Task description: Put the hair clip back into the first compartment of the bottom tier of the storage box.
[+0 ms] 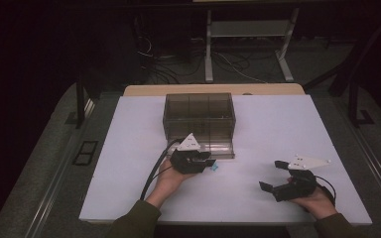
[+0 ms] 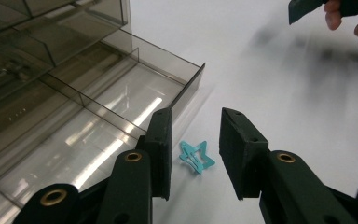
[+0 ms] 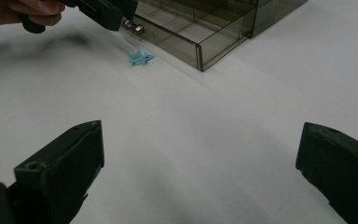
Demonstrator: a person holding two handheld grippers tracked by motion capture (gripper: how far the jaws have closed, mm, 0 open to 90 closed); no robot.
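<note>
I am holding my left gripper (image 2: 195, 154) low over the white table (image 1: 278, 129), jaws released, with the teal star hair clip (image 2: 196, 157) lying flat on the table in the gap between them; nothing is grasped. The clip is sitting just beside the near right corner of the smoky plastic drawer (image 2: 121, 102), which is standing pulled out from its organiser box (image 1: 199, 115). Contact between clip and drawer wall looks unlikely, though the angle is poor. My right gripper (image 3: 200, 172) is resting well apart at the near right, jaws spread wide and empty.
</note>
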